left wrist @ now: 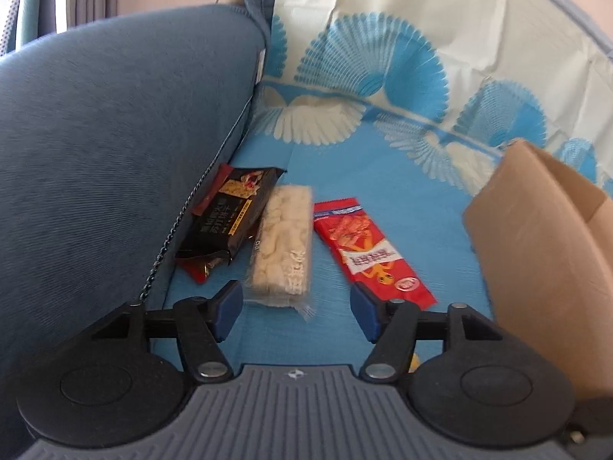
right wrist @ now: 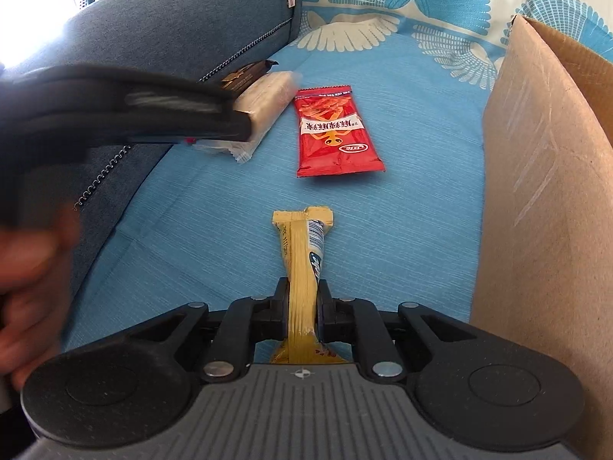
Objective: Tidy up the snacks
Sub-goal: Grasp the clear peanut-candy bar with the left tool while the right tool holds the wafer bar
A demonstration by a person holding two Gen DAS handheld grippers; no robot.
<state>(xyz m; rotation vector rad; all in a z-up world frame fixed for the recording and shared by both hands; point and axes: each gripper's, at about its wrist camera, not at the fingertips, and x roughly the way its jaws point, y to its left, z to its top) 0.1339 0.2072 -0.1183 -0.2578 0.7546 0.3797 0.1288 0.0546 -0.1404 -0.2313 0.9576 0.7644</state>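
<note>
On the blue mat (right wrist: pixel 214 199), my right gripper (right wrist: pixel 302 306) pinches the yellow bar (right wrist: pixel 302 253) mid-wrapper — light, crinkly, slippery; my left gripper (left wrist: pixel 297 310) gapes wide, holding 0 snacks.

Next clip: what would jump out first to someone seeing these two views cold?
Probably the yellow snack bar pinched upright in the shut right claw, above the blue patterned cover. Next, the red snack packet lying flat in the middle, with a brown cardboard box at the right. The left claw hangs open over a pale rice-cracker pack, a black packet beside it.
</note>
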